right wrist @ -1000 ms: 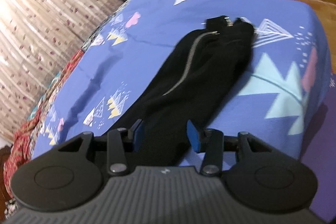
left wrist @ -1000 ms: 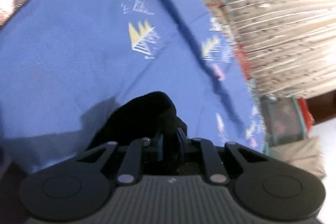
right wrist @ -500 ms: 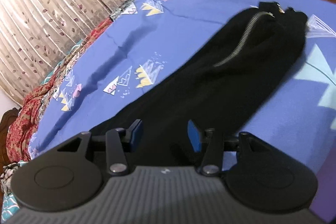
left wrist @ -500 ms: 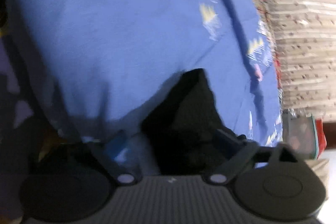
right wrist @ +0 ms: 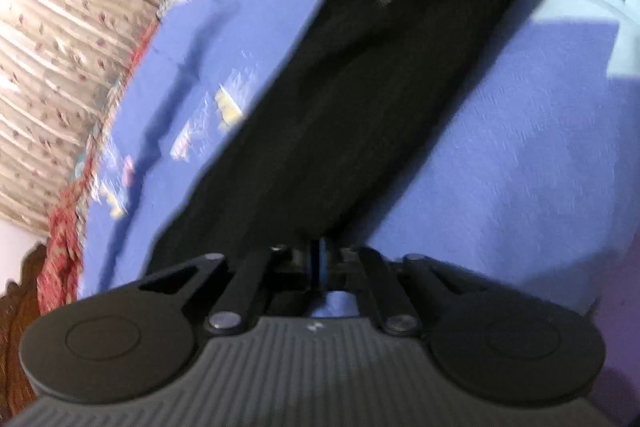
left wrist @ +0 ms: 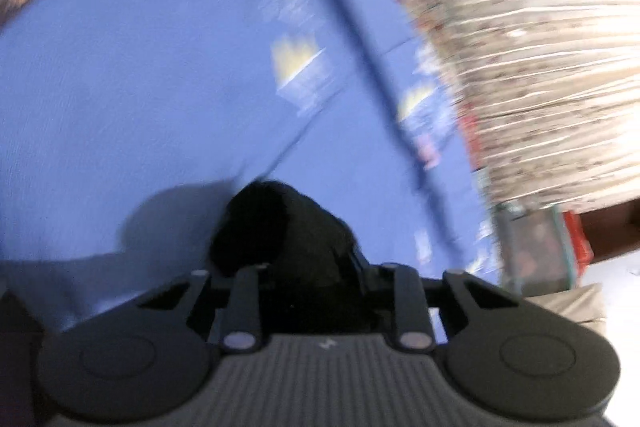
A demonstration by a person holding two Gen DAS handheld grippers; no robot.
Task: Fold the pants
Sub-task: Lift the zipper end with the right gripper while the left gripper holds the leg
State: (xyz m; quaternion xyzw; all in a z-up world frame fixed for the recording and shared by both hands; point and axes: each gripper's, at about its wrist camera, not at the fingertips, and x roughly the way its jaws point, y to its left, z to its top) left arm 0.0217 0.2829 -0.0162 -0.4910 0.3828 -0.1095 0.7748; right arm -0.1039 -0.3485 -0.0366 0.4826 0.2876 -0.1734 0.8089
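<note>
Item: black pants (right wrist: 360, 75), laid lengthwise on a bed, zipper end far from the right wrist camera, near end under both tongs.

Right tongs (right wrist: 320, 259): jaws have just been closing and now stand pressed together at the near edge of the fabric; whether cloth is caught between them cannot be told.

Left tongs (left wrist: 316, 267): jaws have just been closing; narrow, with a bunched black fold (left wrist: 280, 227) of the pants between them, apparently gripped.

Step in hand, judged: securing the near end for a fold toward the zipper end. Best done with both corners pinched through all layers, then lifted level and together so the leg does not twist.

Surface: blue bedspread (right wrist: 500, 167) with triangle prints, soft and creased.

Room: beige leaf-patterned curtain (left wrist: 540, 67) alongside; red patterned cloth (right wrist: 60, 239) at the bed's edge.
</note>
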